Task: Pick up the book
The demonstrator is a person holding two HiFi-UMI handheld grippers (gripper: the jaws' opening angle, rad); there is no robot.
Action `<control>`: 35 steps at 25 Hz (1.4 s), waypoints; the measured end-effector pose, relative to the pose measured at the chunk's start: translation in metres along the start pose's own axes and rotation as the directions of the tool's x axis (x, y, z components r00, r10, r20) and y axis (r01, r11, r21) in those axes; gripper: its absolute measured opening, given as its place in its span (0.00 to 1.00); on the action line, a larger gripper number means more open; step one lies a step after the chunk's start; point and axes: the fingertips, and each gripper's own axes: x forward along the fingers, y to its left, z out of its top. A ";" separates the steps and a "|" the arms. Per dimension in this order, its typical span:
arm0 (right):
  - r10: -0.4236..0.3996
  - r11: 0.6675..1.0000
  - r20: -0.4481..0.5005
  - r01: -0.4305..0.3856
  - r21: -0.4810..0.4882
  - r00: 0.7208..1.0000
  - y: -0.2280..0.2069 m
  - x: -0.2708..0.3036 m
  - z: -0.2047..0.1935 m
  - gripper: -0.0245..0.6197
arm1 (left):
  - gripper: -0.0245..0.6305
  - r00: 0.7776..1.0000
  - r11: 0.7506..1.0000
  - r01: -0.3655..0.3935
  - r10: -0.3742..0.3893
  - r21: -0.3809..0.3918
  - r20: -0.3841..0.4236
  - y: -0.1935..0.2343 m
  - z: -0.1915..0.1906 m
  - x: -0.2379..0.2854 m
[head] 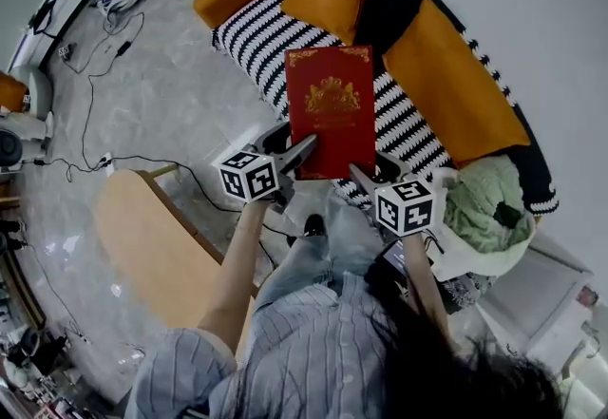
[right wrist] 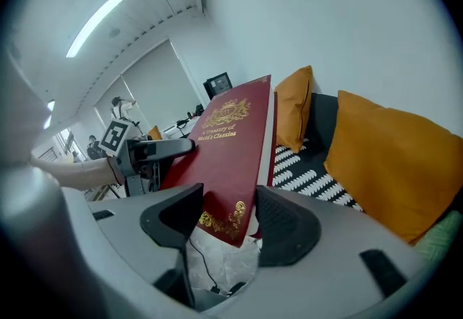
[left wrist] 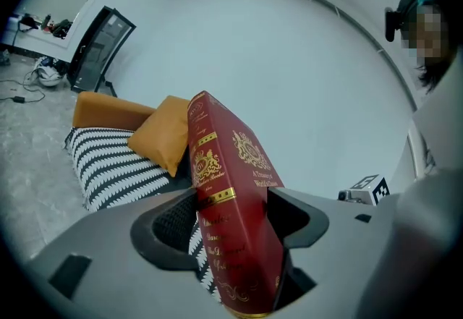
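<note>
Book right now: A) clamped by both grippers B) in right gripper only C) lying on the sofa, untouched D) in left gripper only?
A: the left gripper and the right gripper each have their jaws closed on the near end of the book.

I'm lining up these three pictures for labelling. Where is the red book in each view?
Head view: red book at centre, over the striped sofa seat.
Left gripper view: lower centre, spine facing, clamped in the left gripper jaws.
Right gripper view: centre, front cover showing, corner in the right gripper jaws.
Shared landmark: the striped sofa seat.
</note>
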 end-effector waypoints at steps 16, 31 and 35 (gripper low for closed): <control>0.008 0.999 0.033 -0.007 -0.032 0.999 0.082 -0.055 -0.027 0.41 | 0.52 0.999 1.000 -0.010 0.010 0.009 0.052 -0.048 -0.014 -0.093; -0.030 0.998 0.030 0.032 -0.049 0.999 0.129 -0.081 -0.065 0.41 | 0.52 0.998 1.000 0.015 -0.015 0.003 0.068 -0.068 -0.040 -0.145; -0.034 0.998 0.009 0.034 -0.056 0.999 0.132 -0.088 -0.076 0.41 | 0.51 0.997 1.000 0.019 -0.017 -0.019 0.082 -0.072 -0.051 -0.151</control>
